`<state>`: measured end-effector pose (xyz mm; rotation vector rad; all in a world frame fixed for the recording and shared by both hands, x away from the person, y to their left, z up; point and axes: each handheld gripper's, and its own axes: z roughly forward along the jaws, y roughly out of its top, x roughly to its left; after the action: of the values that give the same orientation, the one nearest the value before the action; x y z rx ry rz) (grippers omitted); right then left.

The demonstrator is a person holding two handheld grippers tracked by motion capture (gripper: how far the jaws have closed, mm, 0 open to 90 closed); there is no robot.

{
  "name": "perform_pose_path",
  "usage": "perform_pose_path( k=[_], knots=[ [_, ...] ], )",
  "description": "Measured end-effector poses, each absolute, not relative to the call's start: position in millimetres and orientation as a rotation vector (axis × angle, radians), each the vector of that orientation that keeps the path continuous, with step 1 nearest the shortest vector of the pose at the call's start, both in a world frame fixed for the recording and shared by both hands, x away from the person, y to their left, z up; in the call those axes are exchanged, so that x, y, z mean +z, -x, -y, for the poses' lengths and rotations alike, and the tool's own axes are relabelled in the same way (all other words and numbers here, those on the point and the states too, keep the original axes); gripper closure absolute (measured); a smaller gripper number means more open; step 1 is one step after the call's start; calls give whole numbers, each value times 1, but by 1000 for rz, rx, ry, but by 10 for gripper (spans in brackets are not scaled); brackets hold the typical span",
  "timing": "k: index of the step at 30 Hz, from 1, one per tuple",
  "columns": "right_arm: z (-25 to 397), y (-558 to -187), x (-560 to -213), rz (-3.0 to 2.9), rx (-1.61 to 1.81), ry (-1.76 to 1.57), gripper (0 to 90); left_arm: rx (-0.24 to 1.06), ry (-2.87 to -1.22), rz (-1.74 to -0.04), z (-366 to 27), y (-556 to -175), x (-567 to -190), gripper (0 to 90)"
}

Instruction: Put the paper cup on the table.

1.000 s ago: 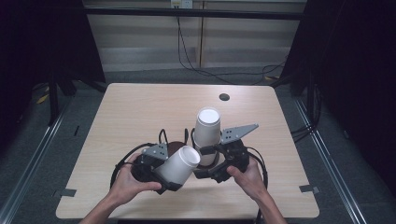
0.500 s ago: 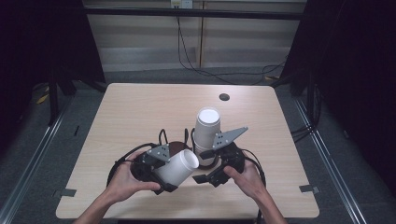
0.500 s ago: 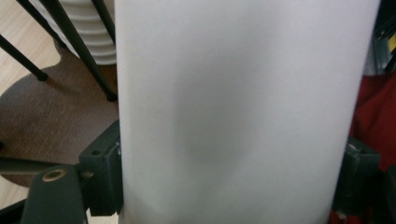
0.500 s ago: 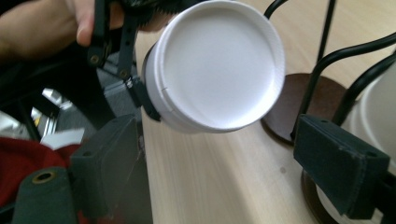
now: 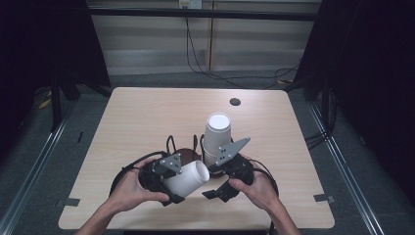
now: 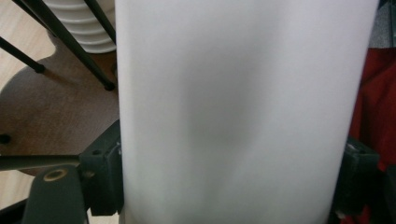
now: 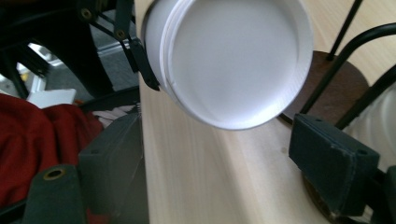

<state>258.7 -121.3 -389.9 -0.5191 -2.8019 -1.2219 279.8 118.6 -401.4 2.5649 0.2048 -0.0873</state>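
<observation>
A single white paper cup (image 5: 188, 178) lies tilted between the jaws of my left gripper (image 5: 180, 186), which is shut on its wall. In the left gripper view the cup (image 6: 243, 112) stands between the two black pads (image 6: 100, 172). My right gripper (image 5: 213, 182) is open just right of the cup. In the right gripper view the cup's round end (image 7: 233, 60) faces the camera, just beyond my right gripper (image 7: 219, 158), which has nothing between its pads. A stack of upside-down white cups (image 5: 217, 137) stands right behind both grippers.
The stack sits in a black wire holder (image 5: 170, 143) on a round brown base (image 5: 188, 152). A small dark hole (image 5: 235, 102) marks the far side of the wooden table (image 5: 142, 117). Both hands are near the table's front edge.
My right gripper has shifted left and slightly nearer, closing in on the held cup's end. The left gripper and its cup have barely moved.
</observation>
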Motion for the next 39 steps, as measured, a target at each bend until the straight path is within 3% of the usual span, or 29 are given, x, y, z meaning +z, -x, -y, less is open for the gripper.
perform_pose_path(
  k=[10, 39],
  knots=[
    [125, -265, -397, 2883, -1057, 489, 176, -42, -2672, -144, -98, -279, -396, 184],
    [103, -264, -413, 2797, -870, 376, 157, -163, -2767, -32, -78, -265, -418, 183]
  ],
)
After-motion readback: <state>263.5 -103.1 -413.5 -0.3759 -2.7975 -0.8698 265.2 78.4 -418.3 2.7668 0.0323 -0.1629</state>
